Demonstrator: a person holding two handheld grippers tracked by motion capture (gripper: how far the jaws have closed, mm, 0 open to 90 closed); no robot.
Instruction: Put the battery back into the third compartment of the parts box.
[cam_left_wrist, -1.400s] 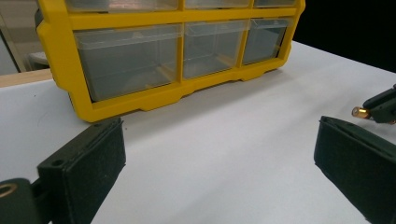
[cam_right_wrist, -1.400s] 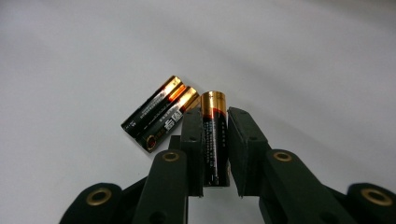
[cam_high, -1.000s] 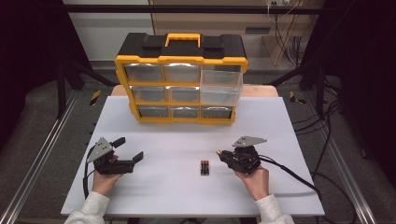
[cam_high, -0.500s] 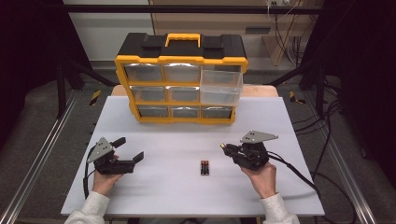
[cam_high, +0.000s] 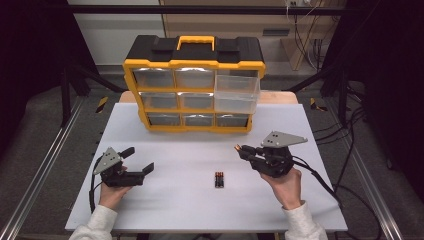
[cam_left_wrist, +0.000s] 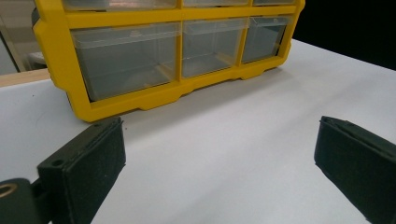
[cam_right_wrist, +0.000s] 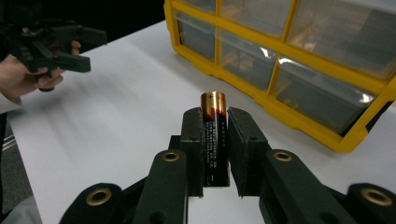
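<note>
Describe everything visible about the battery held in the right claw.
The battery is a slim cylinder, black with small print along its side and a copper-gold end cap ringed by a thin red band. It stands lengthwise between the right claw's two black pads, gripped on both sides, gold end poking past the tips toward the yellow drawer box. It hangs clear above the white table.

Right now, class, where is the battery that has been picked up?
The battery is clamped in the right gripper, raised above the table's right side, in front of the yellow organiser; more batteries lie nearby.
</note>
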